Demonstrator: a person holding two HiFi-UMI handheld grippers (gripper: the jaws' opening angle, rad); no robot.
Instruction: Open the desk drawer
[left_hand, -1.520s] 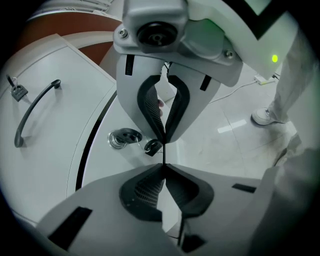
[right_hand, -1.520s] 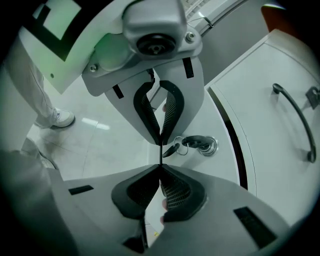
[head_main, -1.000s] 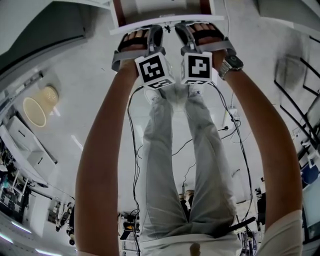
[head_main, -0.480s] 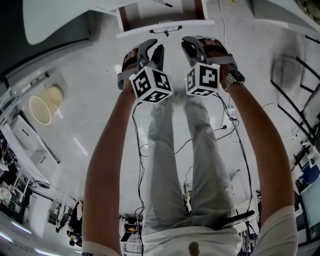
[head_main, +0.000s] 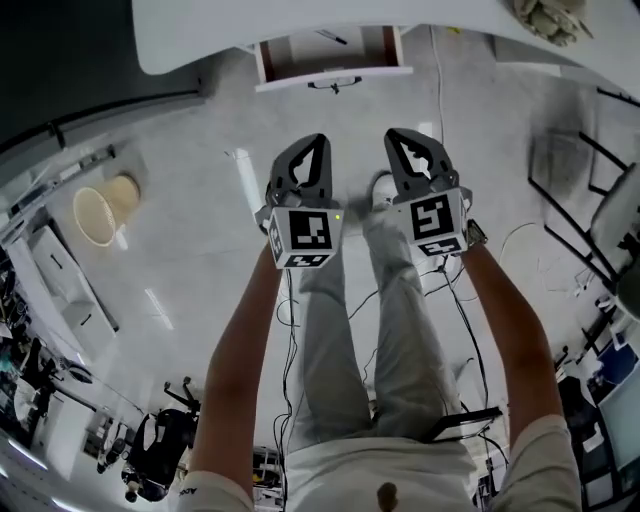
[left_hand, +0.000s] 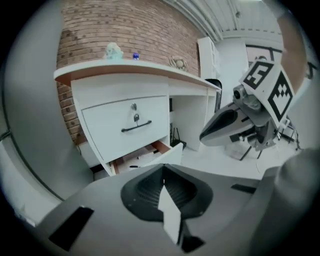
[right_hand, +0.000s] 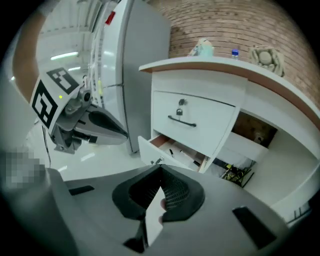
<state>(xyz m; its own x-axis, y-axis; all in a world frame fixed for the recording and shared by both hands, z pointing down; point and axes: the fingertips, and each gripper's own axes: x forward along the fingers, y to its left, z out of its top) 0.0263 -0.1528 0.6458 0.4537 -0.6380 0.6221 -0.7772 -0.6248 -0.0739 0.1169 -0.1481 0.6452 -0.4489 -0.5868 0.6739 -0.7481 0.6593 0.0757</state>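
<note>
The white desk (head_main: 300, 30) stands at the top of the head view. Its lower drawer (head_main: 332, 58) is pulled out, with a dark handle (head_main: 333, 84) on its front. My left gripper (head_main: 322, 140) and right gripper (head_main: 393, 134) hang side by side over the floor, well short of the drawer. Both have just closed their jaws and are shut, with nothing between them. In the left gripper view the open drawer (left_hand: 145, 156) lies below a closed upper drawer (left_hand: 127, 122), beyond the gripper (left_hand: 163, 167). The right gripper view shows the same open drawer (right_hand: 170, 150) beyond the gripper (right_hand: 161, 170).
Pens lie inside the open drawer. Small ornaments (right_hand: 202, 48) stand on the desk top. A beige bin (head_main: 95, 212) is at the left on the floor, and a black wire frame (head_main: 590, 200) at the right. Cables trail round the person's legs (head_main: 400, 330). A white cabinet (right_hand: 135, 60) stands beside the desk.
Both grippers have drawn back from the drawer's front toward the person and risen, rolling so their marker cubes face up. Their jaws stood apart half a second ago and are now together.
</note>
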